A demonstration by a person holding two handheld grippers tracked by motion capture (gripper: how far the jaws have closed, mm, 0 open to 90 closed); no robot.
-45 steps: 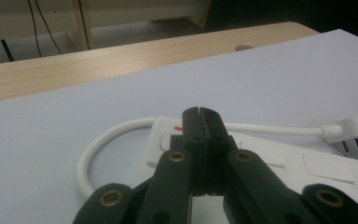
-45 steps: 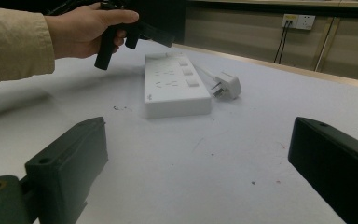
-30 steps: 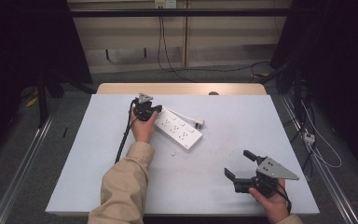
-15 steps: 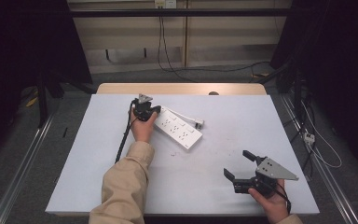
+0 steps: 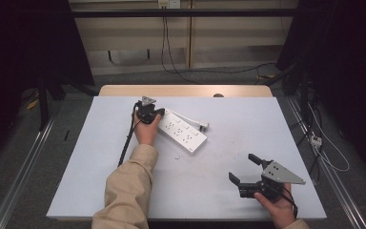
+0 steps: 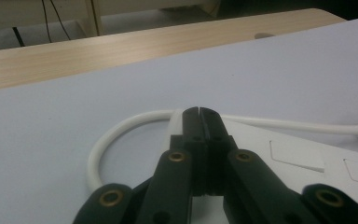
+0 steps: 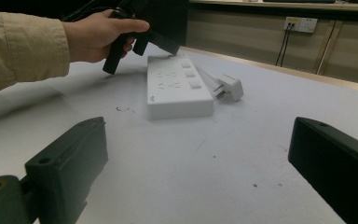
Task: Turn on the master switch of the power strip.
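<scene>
On the desk lies a white power strip with looped cord; left gripper jaws pressed together over it, right gripper jaws spread.

left claw: jaws pressed together | right claw: jaws wide apart

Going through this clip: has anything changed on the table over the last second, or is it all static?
Nothing visibly changed. The left gripper stays with its fingers shut at the end of the white power strip, beside the looped white cable; the right gripper stays open over the near right of the table. The plug lies where it was.
</scene>
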